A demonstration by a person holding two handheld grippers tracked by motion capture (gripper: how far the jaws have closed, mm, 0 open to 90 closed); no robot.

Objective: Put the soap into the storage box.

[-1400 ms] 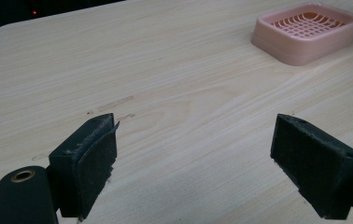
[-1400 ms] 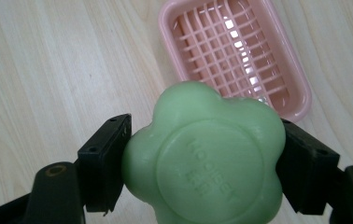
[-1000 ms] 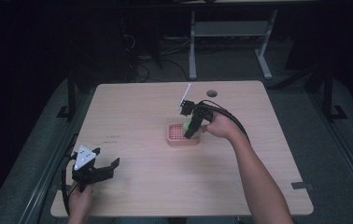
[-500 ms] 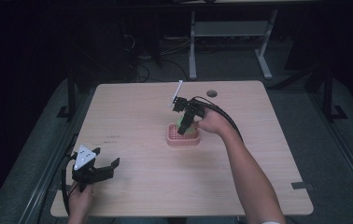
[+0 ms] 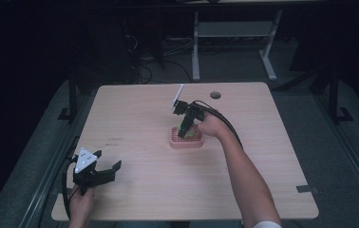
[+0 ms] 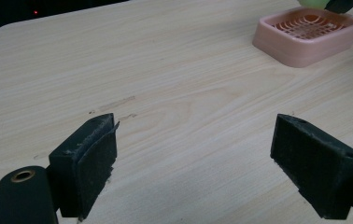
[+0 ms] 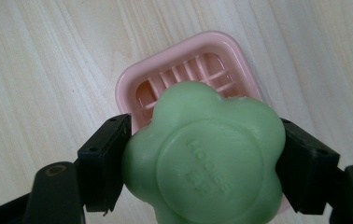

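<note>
Green soap (image 7: 205, 156), shaped like a chunky flower with a round stamped disc on its face, is pinched between the two black jaws of the right claw (image 7: 202, 163), which are closed against its sides. In the right gripper view the soap hangs directly above a pink soap dish (image 7: 188, 70), whose slatted floor shows behind it; whether the soap touches the dish I cannot tell. From the high view the right claw (image 5: 185, 129) sits over the pink dish (image 5: 175, 141) near the middle of the pale wooden surface (image 5: 135, 118), with the person's right forearm stretching in from the lower edge and a black cable looping off the hand.

The left claw (image 5: 102, 167) is well apart from all that, near the front left corner of the surface, held in the person's left hand (image 5: 81, 204) with its grey three-cornered plate on top. In the left gripper view its jaws stand wide apart with nothing between them but bare wood grain, and the pink dish (image 6: 307, 39) shows far off, with a sliver of the green soap (image 6: 312, 3) above it.
</note>
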